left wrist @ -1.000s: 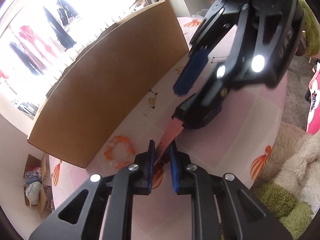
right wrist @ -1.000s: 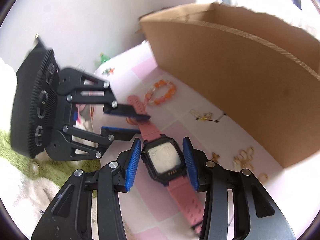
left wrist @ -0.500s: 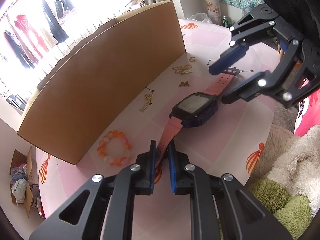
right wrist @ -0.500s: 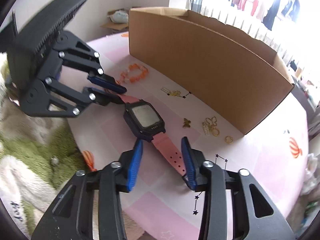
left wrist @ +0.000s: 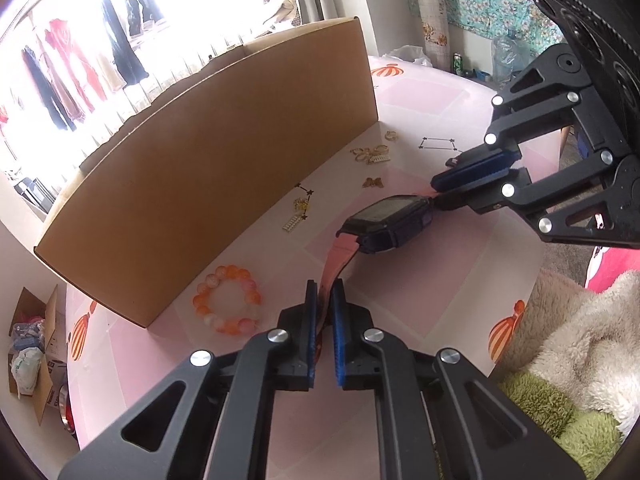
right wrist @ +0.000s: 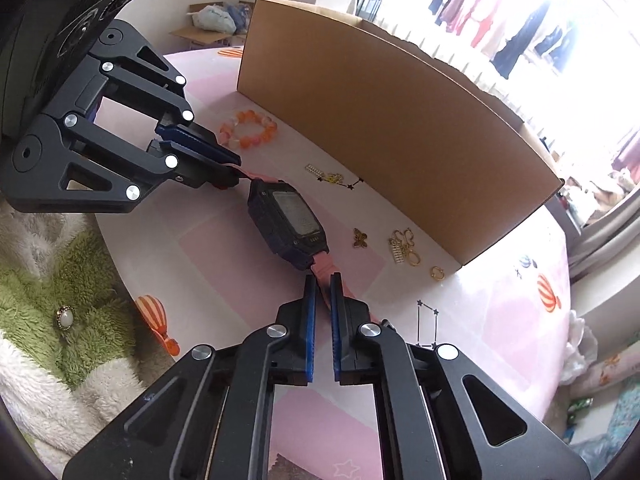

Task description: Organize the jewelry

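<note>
The left claw [left wrist: 325, 300] is closing on one pink strap end of the watch [left wrist: 390, 220]; the right claw [right wrist: 322, 286] is closing on the other end, pads pinching it. The watch lies stretched between them on the worktop [right wrist: 224, 264]. The step looks like a two-handed pickup; next, both should lift together toward the box [right wrist: 384, 120] beyond.

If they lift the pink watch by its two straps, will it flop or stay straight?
It will probably sag: the watch has thin pink straps that already bend near the left tool. The chunky dark case looks like the heavy part, so it should hang lowest between the left and right tool. Both tools are closing on the straps, so slipping seems unlikely.
</note>
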`<state>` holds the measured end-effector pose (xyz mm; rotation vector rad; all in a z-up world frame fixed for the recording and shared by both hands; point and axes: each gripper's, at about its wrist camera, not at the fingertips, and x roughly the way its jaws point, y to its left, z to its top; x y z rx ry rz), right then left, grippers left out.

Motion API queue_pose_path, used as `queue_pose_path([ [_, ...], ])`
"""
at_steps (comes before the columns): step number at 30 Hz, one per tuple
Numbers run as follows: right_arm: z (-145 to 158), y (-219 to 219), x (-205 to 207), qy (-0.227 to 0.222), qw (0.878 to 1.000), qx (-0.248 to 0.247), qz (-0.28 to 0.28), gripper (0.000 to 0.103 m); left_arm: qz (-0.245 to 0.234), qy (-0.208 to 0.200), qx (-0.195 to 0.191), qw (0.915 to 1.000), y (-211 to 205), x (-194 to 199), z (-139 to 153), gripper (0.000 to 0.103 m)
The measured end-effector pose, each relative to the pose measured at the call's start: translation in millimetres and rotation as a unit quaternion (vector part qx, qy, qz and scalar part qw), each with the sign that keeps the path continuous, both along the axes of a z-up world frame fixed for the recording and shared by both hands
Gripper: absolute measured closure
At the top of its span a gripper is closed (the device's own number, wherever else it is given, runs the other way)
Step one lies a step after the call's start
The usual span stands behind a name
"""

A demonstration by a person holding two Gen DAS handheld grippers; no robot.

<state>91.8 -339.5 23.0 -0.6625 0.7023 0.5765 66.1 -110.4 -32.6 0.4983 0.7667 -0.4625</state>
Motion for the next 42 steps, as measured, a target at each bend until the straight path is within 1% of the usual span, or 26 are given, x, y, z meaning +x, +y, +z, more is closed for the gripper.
queue_pose_path([
  [1,-0.1,-0.2,-1.2,-0.002,1.0,0.0,-0.001,0.094,0.0,0.003,-0.005,1.0,1.0,0.7,0.4,0.096],
  [3,-2.6,4.9,-0.3,-0.005,1.0,-0.003,-0.001,0.08,0.0,0.019,-0.023,0.9996,4.6,3.7,2.0,0.096],
  [7,-5.4,8.8,5.0,-0.008,1.0,-0.01,-0.001,0.078,0.0,0.049,-0.055,0.9973,12.9,11.5,5.3,0.096],
  [10,-8.0,13.1,13.2,-0.009,1.0,-0.011,-0.002,0.078,-0.005,0.055,-0.056,0.9969,12.9,12.0,4.9,0.096],
  [11,-8.4,13.8,16.2,-0.009,1.0,-0.011,-0.003,0.079,-0.006,0.054,-0.053,0.9971,12.0,11.5,4.6,0.096],
  [12,-8.4,13.8,18.7,-0.007,1.0,-0.008,-0.005,0.082,-0.007,0.053,-0.05,0.9973,11.0,10.9,4.3,0.096],
  [13,-8.4,13.0,21.9,-0.005,1.0,-0.005,-0.009,0.089,-0.007,0.052,-0.049,0.9974,10.8,10.2,4.4,0.096],
  [14,-8.4,11.9,24.9,-0.005,1.0,-0.004,-0.017,0.099,-0.005,0.051,-0.048,0.9976,11.0,9.8,4.9,0.097],
  [17,-0.9,8.0,28.6,0.005,0.999,0.02,-0.026,0.101,0.004,0.05,-0.055,0.9972,12.8,10.0,11.6,0.099],
  [19,13.0,6.3,23.9,-0.006,0.999,0.032,-0.029,0.102,0.003,0.043,-0.071,0.9965,14.5,9.2,25.6,0.1],
  [21,33.3,5.2,18.4,-0.021,0.998,0.042,-0.032,0.102,0.001,0.031,-0.089,0.9955,18.3,4.9,48.0,0.1],
  [25,88.3,-1.2,13.5,-0.048,0.995,0.085,-0.029,0.102,-0.011,-0.014,-0.121,0.9924,28.8,2.3,104.3,0.1],
  [27,114.9,-3.3,22.4,-0.06,0.992,0.106,-0.023,0.102,-0.015,-0.027,-0.139,0.9898,35.1,12.0,130.4,0.1],
  [29,137.6,-4.9,43.1,-0.062,0.99,0.122,-0.015,0.102,-0.012,-0.024,-0.16,0.9867,41.6,31.2,150.7,0.1],
  [30,145.6,-4.0,58.6,-0.055,0.991,0.125,-0.012,0.102,-0.006,-0.012,-0.173,0.9848,45.3,46.1,158.4,0.1],
  [31,147.0,5.6,80.6,-0.041,0.992,0.123,-0.007,0.102,0.002,0.005,-0.182,0.9833,48.1,63.6,163.4,0.1],
  [32,150.3,7.5,98.6,-0.024,0.993,0.119,-0.005,0.102,0.009,0.021,-0.183,0.9828,49.1,82.3,165.6,0.1],
  [34,151.2,12.3,140.7,0.031,0.993,0.11,-0.003,0.102,0.029,0.048,-0.166,0.9846,48.2,118.6,161.4,0.1],
  [35,148.3,17.3,164.6,0.068,0.992,0.103,-0.007,0.102,0.036,0.071,-0.161,0.9837,47.2,135.7,157.6,0.1],
  [36,145.5,22.5,180.3,0.097,0.991,0.09,-0.01,0.102,0.048,0.102,-0.162,0.9803,47.9,156.1,150.5,0.1],
  [37,138.8,26.6,198.3,0.127,0.989,0.074,-0.016,0.102,0.061,0.141,-0.169,0.9737,50.1,176.8,143.1,0.1],
  [38,130.5,32.3,218.4,0.158,0.986,0.057,-0.019,0.102,0.073,0.182,-0.181,0.9638,57.0,195.5,133.3,0.1],
  [40,112.9,41.5,248.3,0.21,0.977,0.027,-0.028,0.102,0.103,0.26,-0.209,0.9371,64.8,229.9,107.1,0.1],
  [42,94.5,53.5,271.5,0.257,0.966,-0.009,-0.027,0.102,0.134,0.318,-0.229,0.9102,73.1,256.6,81.7,0.1],
])
